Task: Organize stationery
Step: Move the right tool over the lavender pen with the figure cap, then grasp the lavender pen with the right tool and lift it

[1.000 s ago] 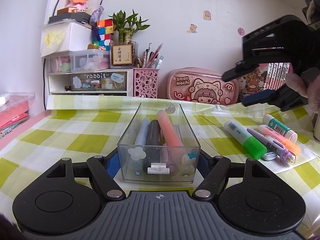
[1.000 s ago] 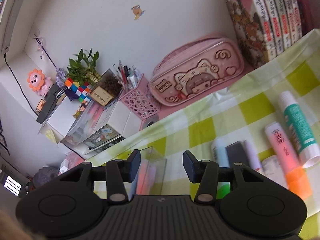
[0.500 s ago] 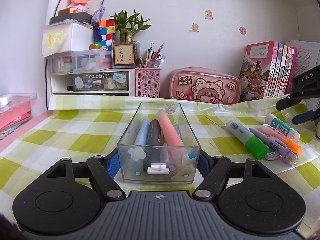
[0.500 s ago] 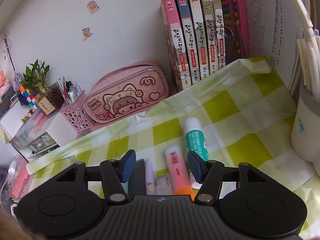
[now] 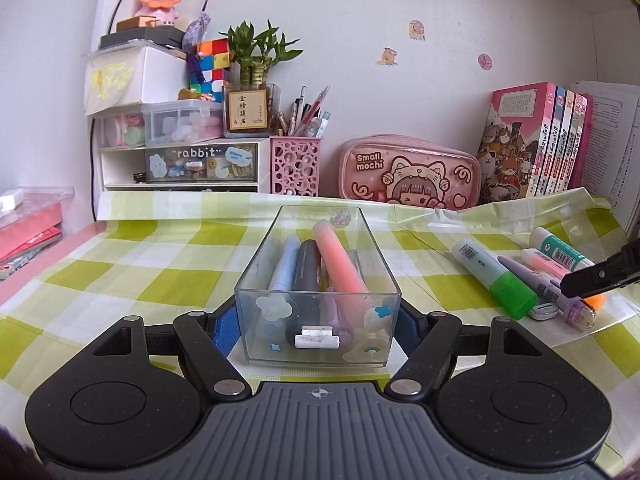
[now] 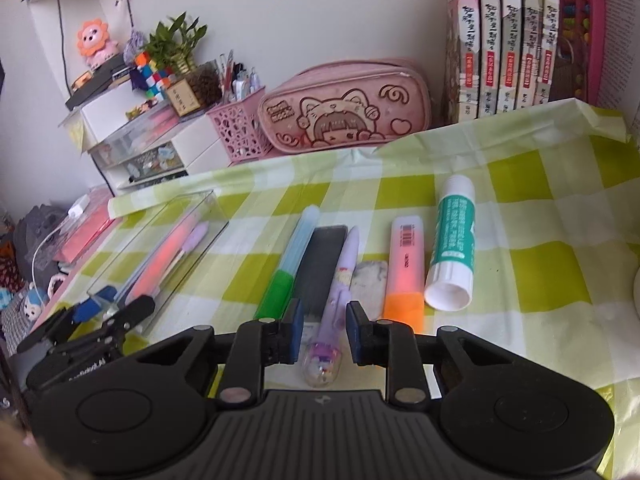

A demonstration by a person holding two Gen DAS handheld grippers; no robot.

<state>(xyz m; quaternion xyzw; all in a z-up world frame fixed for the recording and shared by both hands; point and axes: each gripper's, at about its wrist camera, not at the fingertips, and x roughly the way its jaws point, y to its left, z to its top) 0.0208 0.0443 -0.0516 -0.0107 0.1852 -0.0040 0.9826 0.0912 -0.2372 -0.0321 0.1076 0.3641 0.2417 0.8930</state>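
My left gripper [image 5: 318, 326] is shut on the near end of a clear plastic box [image 5: 318, 280] holding a blue pen, a black marker, an orange highlighter and a purple pen. My right gripper [image 6: 322, 332] is open, its jaws on either side of a purple pen [image 6: 334, 300] lying on the checked cloth, not touching it. Beside the pen lie a green-capped highlighter [image 6: 288, 264], a black eraser [image 6: 322, 264], a small grey eraser [image 6: 370, 276], an orange highlighter [image 6: 404, 268] and a glue stick [image 6: 454, 240]. The box [image 6: 160, 256] and left gripper [image 6: 100, 320] show at left.
A pink pencil case [image 5: 408, 172], a pink pen holder [image 5: 295, 164] and white drawers [image 5: 180, 160] stand along the back wall. Books [image 6: 516, 36] stand at the back right. A white cup edge [image 6: 636, 288] is at the far right.
My right gripper has swung right and down from above the box to the loose items, and now straddles the purple pen. My left gripper and the box have not moved.
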